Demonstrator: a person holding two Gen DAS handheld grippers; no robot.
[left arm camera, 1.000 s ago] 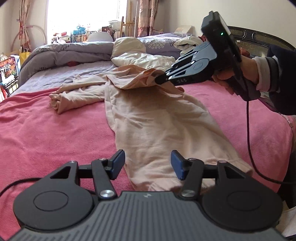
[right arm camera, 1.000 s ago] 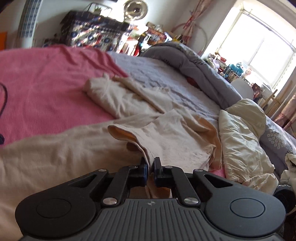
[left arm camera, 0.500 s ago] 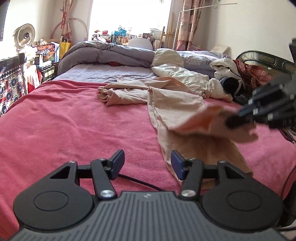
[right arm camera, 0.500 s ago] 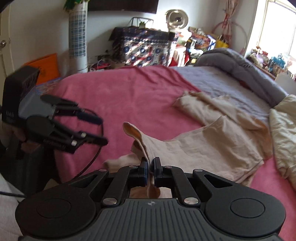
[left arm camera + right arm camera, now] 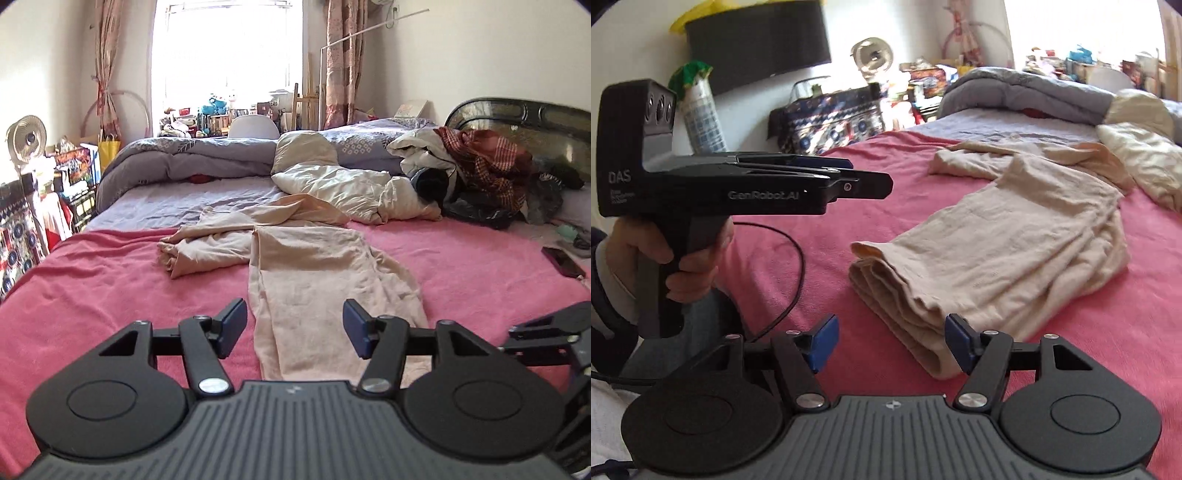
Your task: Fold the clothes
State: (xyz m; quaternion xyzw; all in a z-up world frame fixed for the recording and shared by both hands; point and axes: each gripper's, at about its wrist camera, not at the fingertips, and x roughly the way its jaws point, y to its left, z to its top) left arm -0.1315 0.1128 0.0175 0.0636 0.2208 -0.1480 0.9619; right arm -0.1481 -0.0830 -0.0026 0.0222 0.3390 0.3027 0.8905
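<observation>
Both grippers are spread, holding nothing: the left gripper [image 5: 291, 328] hovers over the beige garment [image 5: 314, 280] on the pink blanket [image 5: 92, 295]. Only the right gripper [image 5: 890, 343] view shows the garment's near folded hem and the hand [image 5: 690, 258] gripping the left tool.

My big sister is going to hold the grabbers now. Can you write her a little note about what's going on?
Left tool: open, empty, above the near end of the beige garment.
Right tool: open, empty, just in front of the garment's folded end.
The garment lies on the pink blanket.
Done: one side is folded over lengthwise.
Left: a sleeve still sprawls out to the left; tuck it in, then fold the garment shorter.
</observation>
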